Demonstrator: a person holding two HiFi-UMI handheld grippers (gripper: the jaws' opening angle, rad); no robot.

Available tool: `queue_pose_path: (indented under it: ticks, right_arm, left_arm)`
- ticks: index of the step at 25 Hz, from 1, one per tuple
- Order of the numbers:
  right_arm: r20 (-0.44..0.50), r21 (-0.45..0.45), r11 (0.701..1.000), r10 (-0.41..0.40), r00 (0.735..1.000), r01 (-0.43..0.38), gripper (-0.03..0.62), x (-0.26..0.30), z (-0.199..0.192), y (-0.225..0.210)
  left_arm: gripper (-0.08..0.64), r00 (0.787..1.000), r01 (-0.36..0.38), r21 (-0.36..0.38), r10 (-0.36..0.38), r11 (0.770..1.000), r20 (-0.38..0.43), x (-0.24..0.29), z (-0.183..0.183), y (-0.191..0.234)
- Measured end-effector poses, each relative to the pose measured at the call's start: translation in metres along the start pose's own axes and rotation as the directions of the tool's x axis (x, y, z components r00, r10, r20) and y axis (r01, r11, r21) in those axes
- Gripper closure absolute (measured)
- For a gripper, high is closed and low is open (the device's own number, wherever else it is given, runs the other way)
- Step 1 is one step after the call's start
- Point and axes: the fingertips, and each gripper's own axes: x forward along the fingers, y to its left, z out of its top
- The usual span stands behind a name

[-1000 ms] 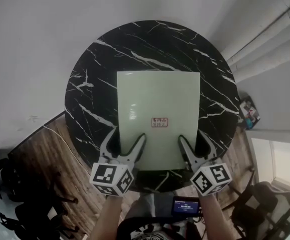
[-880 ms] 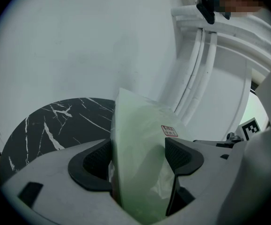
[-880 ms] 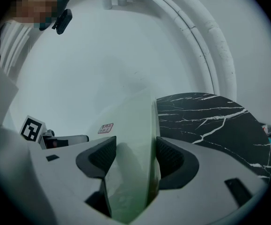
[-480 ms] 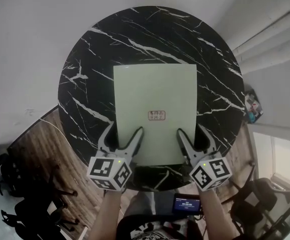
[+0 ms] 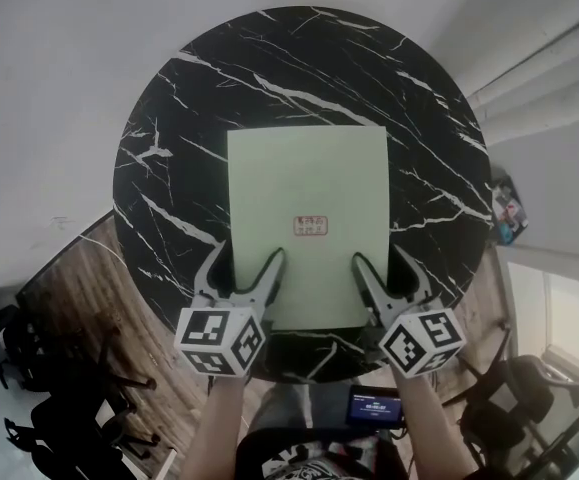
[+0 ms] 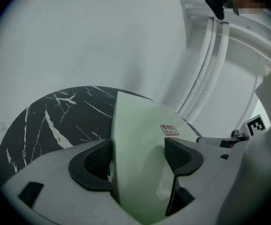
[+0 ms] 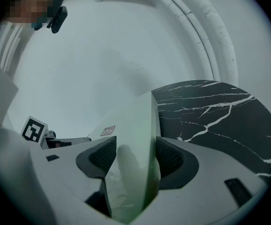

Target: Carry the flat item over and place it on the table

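- The carry part looks done to me. The flat item (image 5: 307, 198), a pale green sheet with a small red label (image 5: 310, 226), sits about centre frame in the head view. It's square on the round black marble table (image 5: 169, 118), with dark stone showing past its left, right and far edges.
- The left claw (image 5: 247, 260), lower left of the head view, is released. Its jaws are spread in a V over the sheet's near left corner, one outside the edge over bare table and the other over the green.
- The left gripper view agrees. The pads are well apart, the sheet's edge runs up right beside the left-hand pad, and the other pad lies over the glossy face.
- The right claw (image 5: 381, 263), lower right, is the mirror of that: let go, jaws apart around the near right corner.
- In the right gripper view the sheet stands in the gap between the pads, and the face is shiny enough to throw back a jaw's reflection. Nothing is pinched.
- Where I'm unsure: from these angles I can't really tell if the near edge is flat on the table or propped a little on the claws.
- What's left, as I read it, is just backing both claws out toward the bottom of the frame so the near edge settles.
- A glossy sheet on polished stone will probably slide easily, so I'd pull out straight and evenly to avoid dragging it off square.
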Motion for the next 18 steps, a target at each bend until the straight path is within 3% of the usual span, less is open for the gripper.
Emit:
queue_pose_path:
  ticks: [7, 10, 18]
  right_arm:
    - [-0.057, -0.043, 0.997, -0.068, 0.996, 0.065, 0.362, 0.0066, -0.0046, -0.0028]
    - [-0.055, -0.12, 0.989, -0.094, 0.994, 0.087, 0.362, 0.0061, -0.0038, -0.0004]
    - [-0.062, -0.208, 0.973, -0.116, 0.991, 0.101, 0.362, 0.005, -0.0031, 0.0028]
  left_arm:
    - [0.199, 0.998, -0.063, 0.07, 0.065, 0.996, -0.017, 0.0038, -0.0004, 0.0004]
    - [0.202, 0.995, -0.097, 0.12, 0.098, 0.988, -0.003, 0.0031, 0.0009, -0.0009]
    - [0.215, 0.994, -0.108, 0.137, 0.109, 0.985, 0.006, 0.0004, 0.0027, -0.0019]
